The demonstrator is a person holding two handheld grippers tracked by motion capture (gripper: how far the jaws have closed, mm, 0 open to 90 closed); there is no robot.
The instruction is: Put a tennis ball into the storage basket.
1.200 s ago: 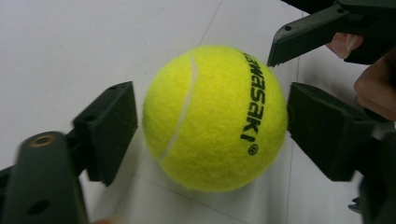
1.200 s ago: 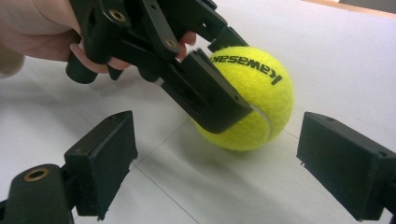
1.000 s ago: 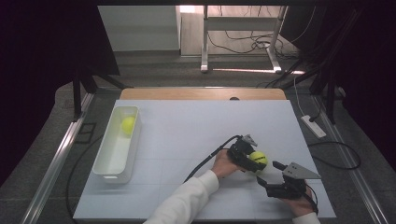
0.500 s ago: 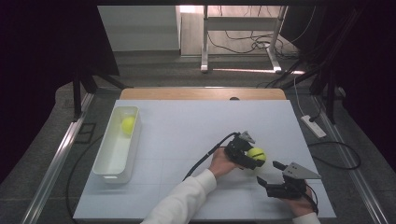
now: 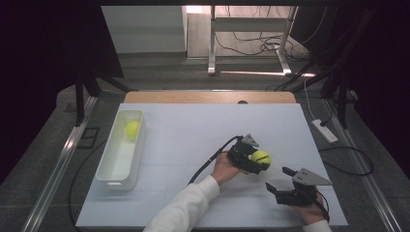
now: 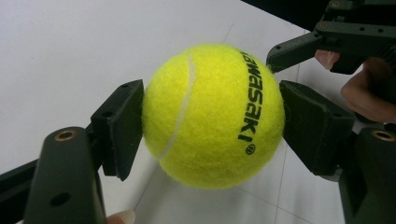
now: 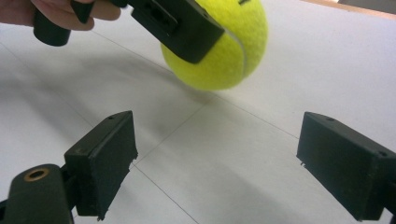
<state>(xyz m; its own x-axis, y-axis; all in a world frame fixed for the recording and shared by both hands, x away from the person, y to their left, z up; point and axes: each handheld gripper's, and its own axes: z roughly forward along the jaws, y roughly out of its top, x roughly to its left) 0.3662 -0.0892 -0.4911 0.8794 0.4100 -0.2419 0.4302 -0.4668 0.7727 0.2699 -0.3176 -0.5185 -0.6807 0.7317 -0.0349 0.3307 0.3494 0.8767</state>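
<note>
**Tennis ball being carried over the desk**

The left gripper (image 5: 255,162) is clamping a fuzzy yellow tennis ball (image 5: 260,157) between its fingers (image 6: 119,126), just above the white desk (image 5: 193,135). Keeping the squeeze centred looks wise while crossing to the white plastic bin (image 5: 118,166). The right gripper (image 5: 285,186) is resting nearby, fingers wide and empty.

White table (image 5: 193,130) with white bin (image 5: 121,147) at left edge

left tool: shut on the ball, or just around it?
Shut on it. The left tool has both pads pressed into the sides of the tennis ball, which hangs clear of the table over its shadow.
</note>
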